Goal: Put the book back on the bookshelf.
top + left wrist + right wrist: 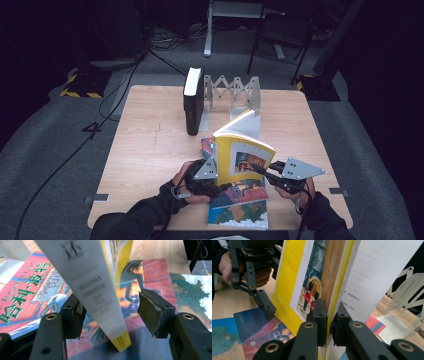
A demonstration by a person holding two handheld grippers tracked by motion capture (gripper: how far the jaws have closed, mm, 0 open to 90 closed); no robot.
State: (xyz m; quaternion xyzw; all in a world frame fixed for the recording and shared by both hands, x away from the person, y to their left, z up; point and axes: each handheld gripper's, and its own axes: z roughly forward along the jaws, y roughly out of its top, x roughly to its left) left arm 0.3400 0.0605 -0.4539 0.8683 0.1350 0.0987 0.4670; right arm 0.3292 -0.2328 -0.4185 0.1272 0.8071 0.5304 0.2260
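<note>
A yellow paperback (242, 157) stands upright and part open on top of flat books near the table's front edge. My right gripper (260, 171) is shut on its front cover (289, 285), the jaws pinching the cover's edge (329, 312). My left gripper (225, 186) reaches in from the left at the book's foot. Its jaws straddle the white and yellow spine (100, 295). The left pad (76, 312) sits close to the spine and the right pad (150, 312) stands well off it, so the gripper (113, 312) is open.
A red book with Chinese lettering (27, 290) and a blue-green picture book (240, 210) lie flat beneath. Farther back, a thick black book (194, 100) stands against a metal accordion rack (235, 90). The wooden table (150, 145) has bare room on its left.
</note>
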